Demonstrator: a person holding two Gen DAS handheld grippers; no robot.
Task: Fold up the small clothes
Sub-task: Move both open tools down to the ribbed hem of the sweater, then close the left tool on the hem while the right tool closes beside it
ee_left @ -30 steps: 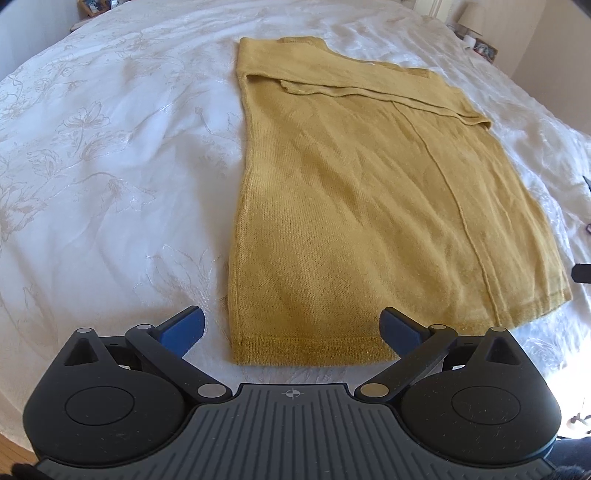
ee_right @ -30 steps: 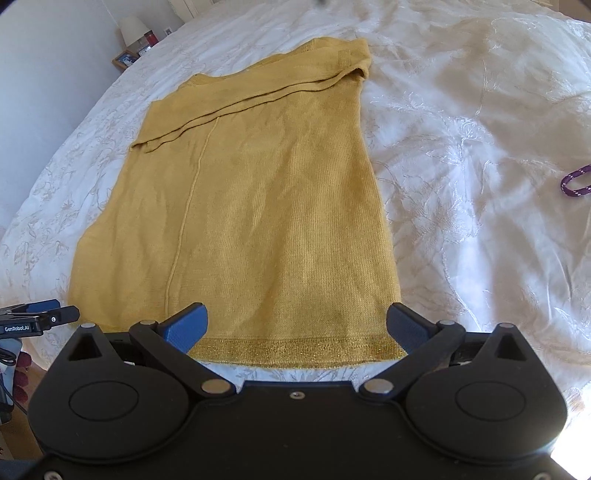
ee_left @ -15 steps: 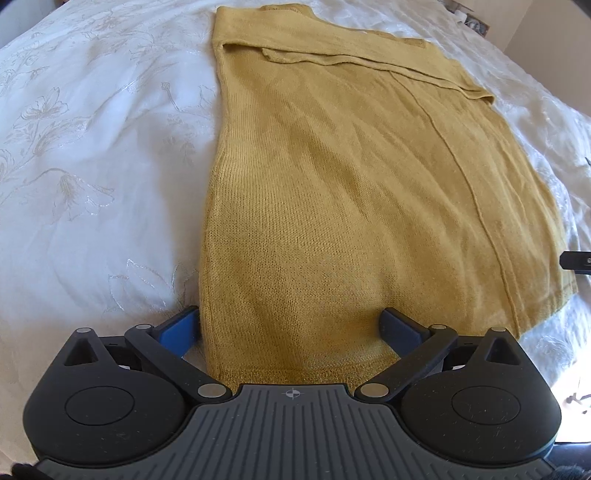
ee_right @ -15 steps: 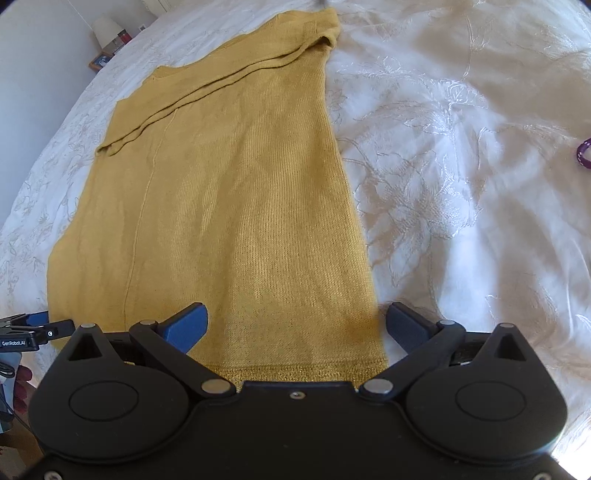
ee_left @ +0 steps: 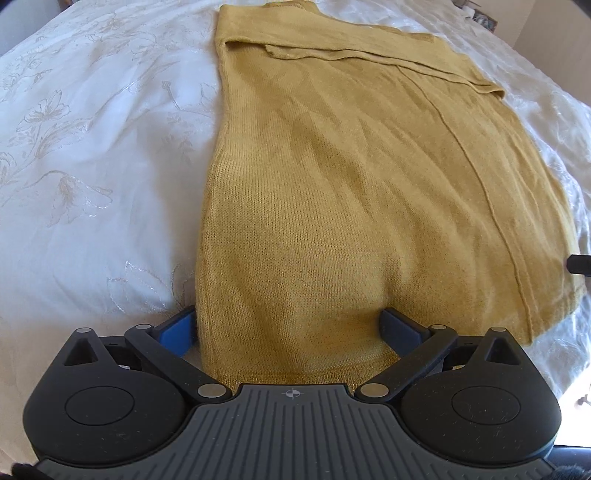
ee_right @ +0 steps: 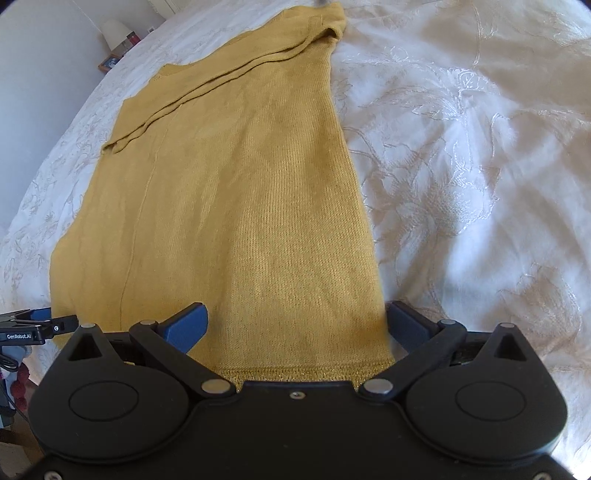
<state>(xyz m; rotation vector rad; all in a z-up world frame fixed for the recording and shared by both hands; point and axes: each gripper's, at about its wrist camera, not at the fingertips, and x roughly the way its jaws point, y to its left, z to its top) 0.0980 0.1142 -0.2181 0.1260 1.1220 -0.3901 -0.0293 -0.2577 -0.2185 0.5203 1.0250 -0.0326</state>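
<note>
A mustard-yellow knitted sweater (ee_left: pixel 362 192) lies flat on the white bedspread, sleeves folded across its far end; it also shows in the right wrist view (ee_right: pixel 236 206). My left gripper (ee_left: pixel 291 328) is open, its blue fingers (ee_left: pixel 177 328) straddling the near-left corner of the hem. My right gripper (ee_right: pixel 295 325) is open, its fingers (ee_right: pixel 188 325) straddling the near-right corner of the hem. The hem band (ee_right: pixel 295 371) lies between each pair of jaws. The left gripper's tip (ee_right: pixel 37 328) shows at the left edge of the right wrist view.
The white embroidered bedspread (ee_left: pixel 92 166) spreads all round the sweater and shows in the right wrist view (ee_right: pixel 480 166) too. A nightstand with a lamp (ee_right: pixel 114 33) stands beyond the bed's far-left corner. The bed's near edge is just below the grippers.
Both grippers have moved forward and down onto the hem. The hem corners, once ahead of the fingers, now lie between the open jaws.
</note>
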